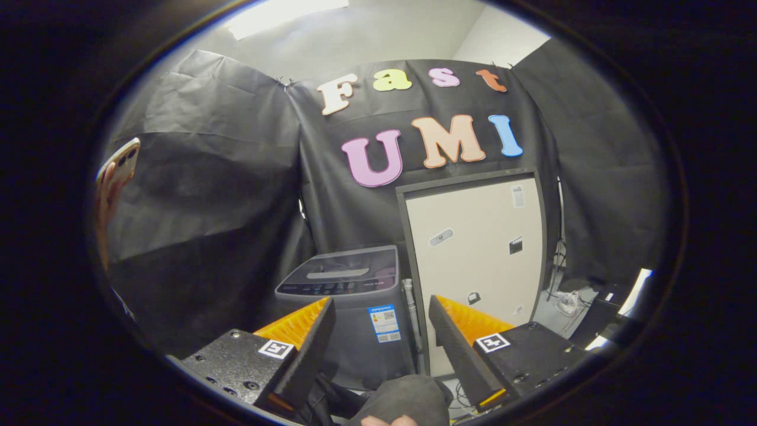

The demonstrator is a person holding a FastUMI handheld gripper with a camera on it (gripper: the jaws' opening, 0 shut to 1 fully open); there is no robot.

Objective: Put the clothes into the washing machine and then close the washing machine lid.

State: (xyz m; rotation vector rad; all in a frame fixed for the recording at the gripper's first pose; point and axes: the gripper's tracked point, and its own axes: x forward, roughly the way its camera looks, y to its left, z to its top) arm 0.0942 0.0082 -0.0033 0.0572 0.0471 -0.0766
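Note:
A grey top-loading washing machine (355,296) stands on the floor beyond my fingers, against the black cloth wall. Its lid (343,273) lies flat and shut. My gripper (381,319) is held up in the air, well short of the machine, open, with nothing between its fingers (313,343). A dark grey piece of cloth (408,399) shows low down between the fingers, close to me, with a fingertip of a hand just under it.
A tall beige panel in a dark frame (473,260) stands right next to the machine on its right. Cables and a white plug (568,302) lie on the floor further right. A hand holding a phone (118,168) is at the far left.

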